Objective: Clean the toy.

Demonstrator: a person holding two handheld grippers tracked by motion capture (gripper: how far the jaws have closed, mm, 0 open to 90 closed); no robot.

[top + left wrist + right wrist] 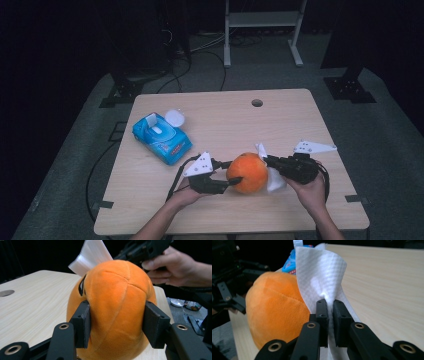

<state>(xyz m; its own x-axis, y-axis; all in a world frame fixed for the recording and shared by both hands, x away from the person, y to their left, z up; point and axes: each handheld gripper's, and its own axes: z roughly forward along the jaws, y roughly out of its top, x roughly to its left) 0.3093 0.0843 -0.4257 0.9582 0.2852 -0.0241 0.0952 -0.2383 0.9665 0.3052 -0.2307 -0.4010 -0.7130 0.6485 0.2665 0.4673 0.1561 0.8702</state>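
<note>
An orange plush ball (247, 172) sits on the wooden table (225, 120) near its front edge. My left gripper (231, 172) is shut on it, one jaw on each side of the orange plush ball (113, 305). My right gripper (266, 161) is shut on a white wipe (272, 177) held against the ball's right side. In the right gripper view the white wipe (319, 277) stands up from the pinched jaws of my right gripper (330, 312), pressed beside the plush ball (275, 312). The same white wipe (91, 256) rises behind the ball in the left gripper view.
A blue pack of wipes (161, 138) with its white lid (175, 118) flipped open lies at the table's left. A round hole (257, 103) is in the far middle of the tabletop. A white frame (262, 30) stands on the floor behind.
</note>
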